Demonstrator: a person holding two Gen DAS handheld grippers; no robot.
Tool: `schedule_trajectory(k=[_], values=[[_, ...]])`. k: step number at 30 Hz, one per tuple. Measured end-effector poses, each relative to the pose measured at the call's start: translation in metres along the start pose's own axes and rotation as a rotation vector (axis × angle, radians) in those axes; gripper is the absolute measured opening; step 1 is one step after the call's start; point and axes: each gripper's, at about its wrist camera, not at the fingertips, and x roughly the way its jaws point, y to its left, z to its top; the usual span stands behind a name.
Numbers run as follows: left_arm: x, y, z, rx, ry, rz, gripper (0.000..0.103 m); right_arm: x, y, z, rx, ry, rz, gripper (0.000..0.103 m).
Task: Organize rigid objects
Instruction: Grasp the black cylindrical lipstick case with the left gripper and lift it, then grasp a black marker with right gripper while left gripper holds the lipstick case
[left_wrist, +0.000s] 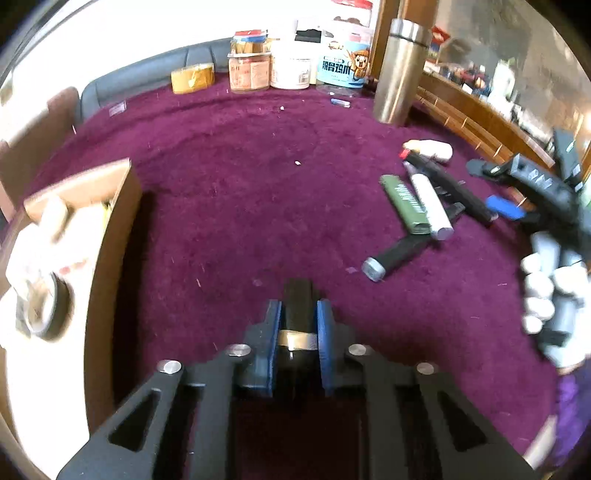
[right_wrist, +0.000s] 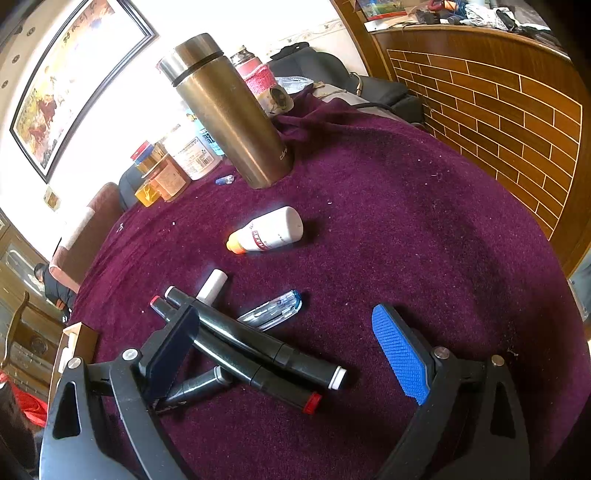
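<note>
The left gripper (left_wrist: 298, 332) is clamped on a black marker with a metal band (left_wrist: 297, 317), carried above the purple tablecloth (left_wrist: 240, 192). The cardboard box (left_wrist: 110, 206) at the left already holds items, blurred. The right gripper (right_wrist: 291, 354) stands wide and empty over a pile of black markers (right_wrist: 266, 350), with a clear pen (right_wrist: 271, 310) and white bottle (right_wrist: 269, 232) beyond. Judgement: the transport step is in hand. The next move calls for carrying the marker over the box rim and releasing it inside, clear of the wall.
</note>
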Motion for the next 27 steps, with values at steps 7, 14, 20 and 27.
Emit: schedule_trajectory(k=[7,14,20,27], values=[[-0.052,0.013,-0.028,-0.096,-0.092,-0.078,0.014,0.002,0.011,0.001,-0.037,0.037,-0.072,0.096],[-0.088,0.020,-0.039,-0.103,-0.160,-0.165,0.014,-0.005,0.038,-0.014,-0.046,0.139,0.070,0.096],[-0.094,0.036,-0.048,-0.153,-0.173,-0.198,0.014,-0.003,0.073,-0.034,-0.092,0.326,0.333,0.095],[-0.103,0.055,-0.055,-0.204,-0.203,-0.231,0.014,-0.030,0.057,-0.012,-0.080,0.188,0.052,0.089]])
